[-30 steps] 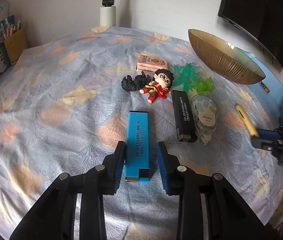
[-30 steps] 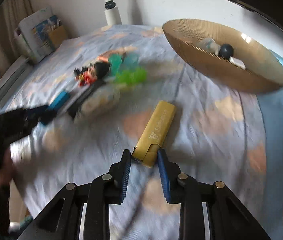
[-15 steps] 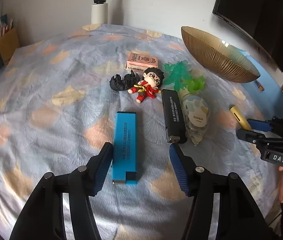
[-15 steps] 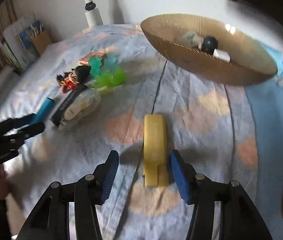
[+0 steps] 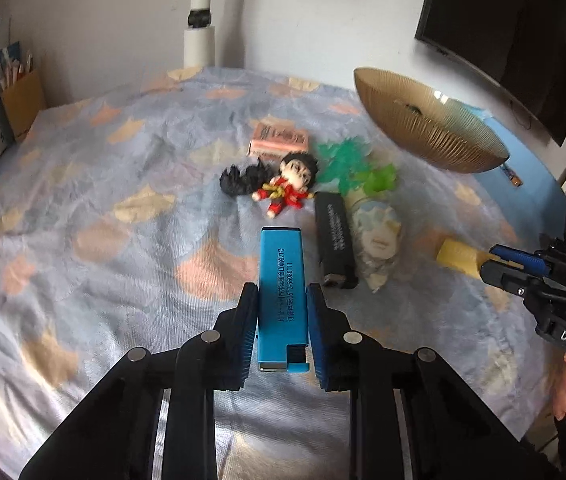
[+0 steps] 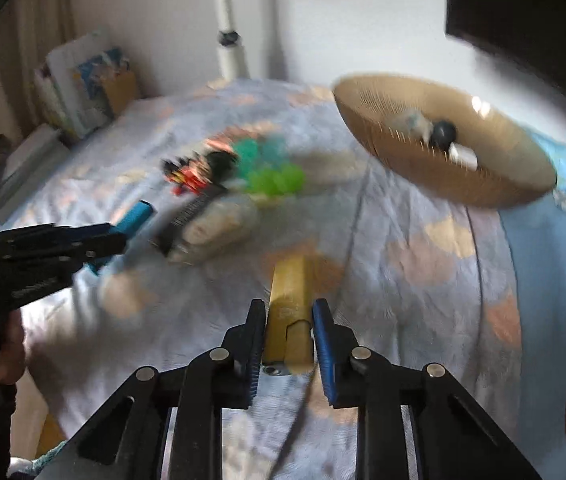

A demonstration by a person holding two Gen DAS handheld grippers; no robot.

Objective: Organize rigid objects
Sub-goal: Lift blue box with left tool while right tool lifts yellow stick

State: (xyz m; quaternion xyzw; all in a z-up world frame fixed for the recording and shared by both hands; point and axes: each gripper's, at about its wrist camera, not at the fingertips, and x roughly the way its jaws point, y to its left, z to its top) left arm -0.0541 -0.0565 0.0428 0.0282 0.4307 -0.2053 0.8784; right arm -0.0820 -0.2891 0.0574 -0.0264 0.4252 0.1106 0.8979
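The left gripper (image 5: 282, 322) is now clamped on the blue lighter (image 5: 282, 280); half a second ago its jaws stood wide on either side of the lighter, which lay flat on the patterned bedspread (image 5: 95, 200). The pads press both long sides near the lighter's lower end, and its far end points toward the red-and-black figurine (image 5: 289, 188). The right gripper (image 6: 287, 340) has likewise gone from wide open to closed on the yellow lighter (image 6: 287, 300), gripped at its near end with the rest sticking forward; this view is blurred. In the left wrist view the yellow lighter (image 5: 459, 258) shows at the right, held in that gripper's fingertips (image 5: 503, 264). The black lighter (image 5: 335, 246) and the clear packet (image 5: 379, 240) beside it lie where they were, as do the green plastic pieces (image 5: 357, 168) and the pink box (image 5: 279, 138). The ribbed gold bowl (image 6: 495, 188) sits beyond the yellow lighter, with a few small things inside
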